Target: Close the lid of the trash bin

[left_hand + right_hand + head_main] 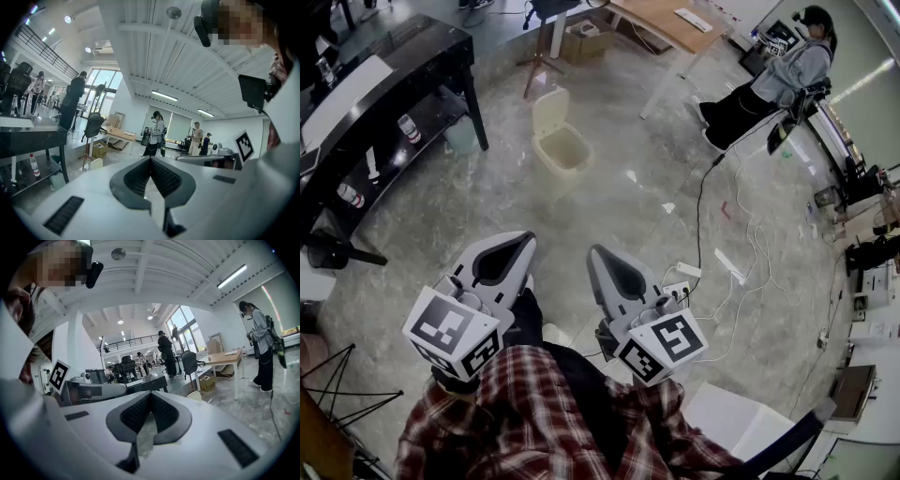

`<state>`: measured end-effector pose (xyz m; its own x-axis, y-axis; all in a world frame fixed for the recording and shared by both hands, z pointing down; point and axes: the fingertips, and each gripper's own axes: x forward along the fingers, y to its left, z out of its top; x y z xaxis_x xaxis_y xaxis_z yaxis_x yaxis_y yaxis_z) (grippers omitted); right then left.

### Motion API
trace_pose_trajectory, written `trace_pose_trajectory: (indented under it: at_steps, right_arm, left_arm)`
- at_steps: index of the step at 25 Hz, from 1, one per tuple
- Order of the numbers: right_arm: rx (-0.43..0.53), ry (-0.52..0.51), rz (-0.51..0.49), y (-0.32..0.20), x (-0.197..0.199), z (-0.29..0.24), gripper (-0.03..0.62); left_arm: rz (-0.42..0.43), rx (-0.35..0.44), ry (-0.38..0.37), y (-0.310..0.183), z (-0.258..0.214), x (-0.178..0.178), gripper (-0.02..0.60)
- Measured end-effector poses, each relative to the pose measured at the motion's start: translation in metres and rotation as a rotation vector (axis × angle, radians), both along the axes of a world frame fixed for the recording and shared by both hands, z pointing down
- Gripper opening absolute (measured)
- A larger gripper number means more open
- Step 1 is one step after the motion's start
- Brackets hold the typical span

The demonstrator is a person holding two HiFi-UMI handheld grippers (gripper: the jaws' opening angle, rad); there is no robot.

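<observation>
Cream plastic, the trash bin (566, 150) stands upright on the pale floor (628, 211), well ahead of you, mouth facing up. Its lid (549, 111) is raised on end at the far edge. Your left tool (525, 238) and right tool (596, 252) (both empty) have their jaws pressed together, close to your body.

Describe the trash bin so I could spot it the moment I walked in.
Find the long black table at the head view's upper left; right of its end, on the marbled floor, stands the trash bin. It is the one cream-coloured tub there, its lid tipped up and open, unlike the greenish pail by the table leg.
</observation>
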<state>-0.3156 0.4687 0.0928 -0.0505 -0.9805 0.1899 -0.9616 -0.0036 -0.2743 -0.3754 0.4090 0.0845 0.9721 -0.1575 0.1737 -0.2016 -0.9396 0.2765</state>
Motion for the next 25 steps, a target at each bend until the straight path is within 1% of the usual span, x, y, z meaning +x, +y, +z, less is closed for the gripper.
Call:
trace_pose_trajectory:
  at_steps: [4, 7, 9, 10, 13, 15, 17, 20, 25]
  right_arm:
    - [-0.004, 0.002, 0.008, -0.054, 0.021, 0.0, 0.012]
    - [-0.004, 0.023, 0.008, -0.095, 0.036, 0.0, 0.012]
    - [0.003, 0.032, 0.006, -0.119, 0.046, -0.001, 0.012]
    - [0.007, 0.035, 0.008, -0.129, 0.05, -0.002, 0.012]
    - [0.013, 0.041, 0.017, -0.156, 0.063, -0.001, 0.012]
    - [0.013, 0.038, 0.022, -0.172, 0.068, 0.002, 0.012]
    - [0.005, 0.032, 0.021, -0.186, 0.07, 0.006, 0.012]
    - [-0.017, 0.019, 0.024, -0.198, 0.073, 0.012, 0.012]
    - [-0.041, -0.006, 0.039, -0.2, 0.091, 0.021, 0.012]
  left_arm:
    - [0.014, 0.001, 0.001, -0.055, 0.001, 0.02, 0.011]
    - [0.02, -0.013, 0.018, -0.094, 0.006, 0.036, 0.011]
    - [0.028, 0.011, 0.027, -0.117, 0.002, 0.047, 0.011]
    - [0.035, 0.022, 0.029, -0.127, 0.0, 0.053, 0.011]
    - [0.047, 0.009, 0.026, -0.149, 0.009, 0.06, 0.011]
    - [0.047, 0.023, 0.028, -0.166, 0.008, 0.063, 0.011]
    - [0.051, 0.03, 0.026, -0.178, 0.006, 0.065, 0.011]
    - [0.053, 0.013, 0.013, -0.191, 0.011, 0.067, 0.011]
    - [0.045, -0.015, -0.01, -0.206, 0.023, 0.086, 0.011]
